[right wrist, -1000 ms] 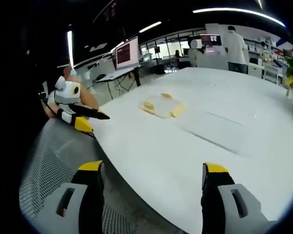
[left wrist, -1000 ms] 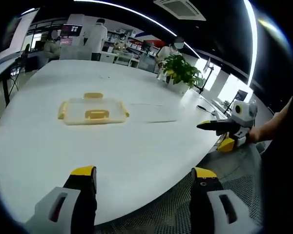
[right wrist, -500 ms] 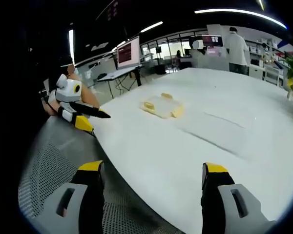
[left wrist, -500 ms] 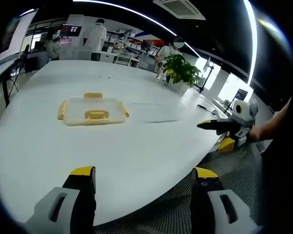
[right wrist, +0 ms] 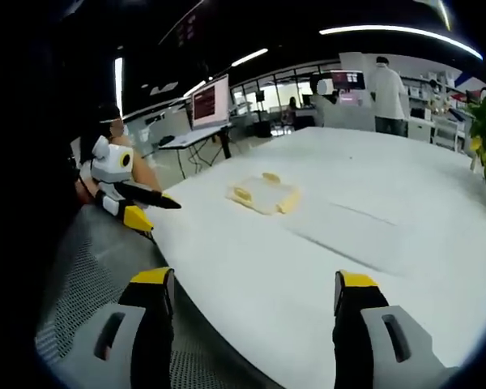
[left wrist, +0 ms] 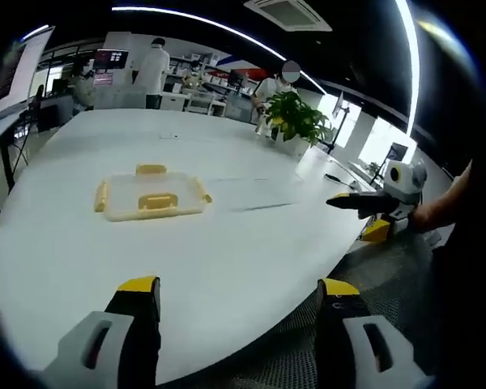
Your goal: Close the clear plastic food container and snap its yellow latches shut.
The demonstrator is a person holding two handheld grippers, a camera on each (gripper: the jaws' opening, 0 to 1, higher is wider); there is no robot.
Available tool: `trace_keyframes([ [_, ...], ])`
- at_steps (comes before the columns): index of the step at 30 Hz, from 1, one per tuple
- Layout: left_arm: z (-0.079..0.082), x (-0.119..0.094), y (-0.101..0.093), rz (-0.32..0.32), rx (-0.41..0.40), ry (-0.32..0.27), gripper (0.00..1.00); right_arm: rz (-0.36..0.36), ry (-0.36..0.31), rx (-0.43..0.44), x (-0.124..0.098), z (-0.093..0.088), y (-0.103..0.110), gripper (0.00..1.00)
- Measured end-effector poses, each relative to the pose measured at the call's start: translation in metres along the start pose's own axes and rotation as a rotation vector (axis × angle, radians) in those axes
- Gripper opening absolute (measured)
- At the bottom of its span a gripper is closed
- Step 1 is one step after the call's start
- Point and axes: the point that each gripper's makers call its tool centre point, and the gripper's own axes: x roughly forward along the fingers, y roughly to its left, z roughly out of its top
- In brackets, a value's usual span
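A clear plastic food container (left wrist: 148, 197) with yellow latches lies flat on the white table (left wrist: 227, 235), lid on it, far ahead of my left gripper (left wrist: 236, 304). That gripper is open at the table's near edge, nothing between its jaws. In the right gripper view the container (right wrist: 263, 195) sits mid-table, well beyond my right gripper (right wrist: 253, 301), which is open and holds nothing. The right gripper (left wrist: 364, 203) also appears at the right of the left gripper view; the left gripper (right wrist: 138, 200) appears at the left of the right gripper view, held by a hand.
A potted green plant (left wrist: 296, 119) stands at the table's far end. Several people in white coats (left wrist: 150, 71) stand beyond the table near screens. A grey mesh chair (right wrist: 81, 275) lies under both grippers at the table's edge. A desk with a monitor (right wrist: 209, 103) stands behind.
Both views have shifted slightly with the hands, tilting a little upward. The container has not moved and both grippers stay open.
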Motion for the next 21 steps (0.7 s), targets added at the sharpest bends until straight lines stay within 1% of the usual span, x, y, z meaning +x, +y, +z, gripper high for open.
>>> trace_keyframes([
  [1, 0.003, 0.0, -0.003, -0.021, -0.004, -0.02, 0.77, -0.009, -0.017, 0.011, 0.0, 0.004, -0.002, 0.84],
  [3, 0.001, -0.001, -0.002, -0.017, 0.002, -0.006, 0.77, 0.013, -0.043, 0.0, 0.0, 0.01, 0.002, 0.85],
  [4, 0.001, -0.001, -0.002, -0.016, 0.013, 0.002, 0.77, 0.018, -0.042, -0.007, -0.001, 0.011, 0.004, 0.84],
  [7, 0.003, -0.001, -0.003, -0.023, 0.03, -0.002, 0.78, 0.02, -0.038, -0.01, 0.001, 0.012, 0.003, 0.84],
  [10, 0.006, 0.0, -0.009, -0.064, 0.01, -0.005, 0.85, 0.02, -0.041, 0.013, 0.004, 0.017, -0.001, 0.85],
  [11, 0.006, 0.0, -0.01, -0.073, 0.023, 0.003, 0.85, 0.021, -0.043, 0.011, 0.005, 0.019, -0.002, 0.86],
  [12, 0.007, 0.0, -0.008, -0.077, 0.061, 0.018, 0.83, 0.029, -0.063, 0.005, 0.008, 0.027, 0.0, 0.87],
  [14, 0.013, 0.0, -0.002, -0.068, 0.065, 0.001, 0.83, 0.04, -0.081, -0.003, 0.013, 0.033, 0.001, 0.88],
  [16, 0.017, 0.002, 0.0, -0.064, 0.076, -0.012, 0.83, 0.048, -0.064, -0.015, 0.016, 0.032, 0.003, 0.87],
  [18, 0.019, 0.004, 0.0, -0.067, 0.071, -0.018, 0.83, 0.043, -0.069, -0.009, 0.015, 0.034, 0.003, 0.87],
  [21, 0.021, 0.005, 0.0, -0.066, 0.075, -0.016, 0.83, 0.045, -0.086, -0.011, 0.013, 0.043, 0.007, 0.85],
])
